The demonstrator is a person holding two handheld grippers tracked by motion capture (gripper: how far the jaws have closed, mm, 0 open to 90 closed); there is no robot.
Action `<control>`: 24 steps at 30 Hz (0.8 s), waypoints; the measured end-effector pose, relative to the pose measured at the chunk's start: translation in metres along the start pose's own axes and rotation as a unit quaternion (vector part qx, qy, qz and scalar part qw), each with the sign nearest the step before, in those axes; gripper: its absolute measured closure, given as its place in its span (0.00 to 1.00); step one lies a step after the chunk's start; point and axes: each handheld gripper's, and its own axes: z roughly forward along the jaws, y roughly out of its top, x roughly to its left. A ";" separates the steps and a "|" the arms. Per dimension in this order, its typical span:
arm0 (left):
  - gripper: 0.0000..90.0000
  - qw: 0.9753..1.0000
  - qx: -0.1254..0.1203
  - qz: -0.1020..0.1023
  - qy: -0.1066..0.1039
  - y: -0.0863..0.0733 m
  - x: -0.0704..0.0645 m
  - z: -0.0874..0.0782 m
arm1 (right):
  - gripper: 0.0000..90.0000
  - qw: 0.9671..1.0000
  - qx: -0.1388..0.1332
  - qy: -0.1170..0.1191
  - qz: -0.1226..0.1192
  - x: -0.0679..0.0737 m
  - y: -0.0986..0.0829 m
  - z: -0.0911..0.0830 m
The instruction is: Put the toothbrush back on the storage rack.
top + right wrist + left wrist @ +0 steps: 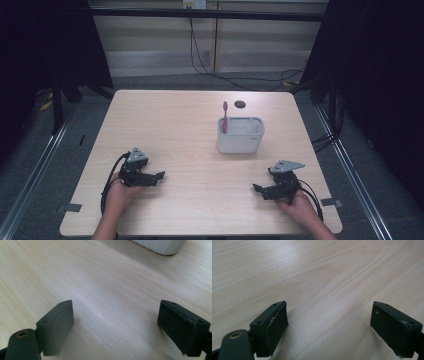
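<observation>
1. The toothbrush [225, 118] stands nearly upright in the left end of the white holder [240, 135], which sits on the table [175, 120] right of centre and toward the far side. Its pink handle leans on the holder's rim, with the top end well above it.
2. Judged by its looks, the toothbrush is light, stiff and thin, with smooth plastic that could slip or swivel in a loose pinch. The best hold seems to be the bare stretch of handle just above the rim, taken squarely (the top end itself is too small to make out).
3. The holder looks light too, so a sideways tug on the brush might drag or tip it. A straight upward lift seems safer.
4. The right gripper [261, 190] rests near the table's front right, well apart from the holder. In the right gripper view its jaws stand wide apart over bare wood, with the holder's base [160, 245] at the top edge.
5. The left gripper [159, 176] lies at the front left, jaws likewise spread wide with nothing between them.
</observation>
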 end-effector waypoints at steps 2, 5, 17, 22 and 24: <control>0.15 1.000 0.002 0.009 0.004 0.000 -0.001 0.000 | 0.14 1.000 0.000 0.000 0.000 0.000 0.000 0.000; 0.15 1.000 0.008 0.019 0.006 0.000 -0.003 0.001 | 0.15 1.000 0.000 0.001 0.000 0.000 0.000 0.000; 0.14 1.000 0.012 0.024 0.010 0.000 -0.004 0.001 | 0.14 1.000 0.000 0.000 0.000 0.000 0.000 0.000; 0.14 1.000 0.012 0.025 0.010 0.000 -0.004 0.001 | 0.15 1.000 0.000 0.000 0.000 0.000 0.000 0.000; 0.14 1.000 0.012 0.024 0.010 0.000 -0.004 0.001 | 0.14 1.000 0.000 0.000 0.000 0.000 0.000 0.000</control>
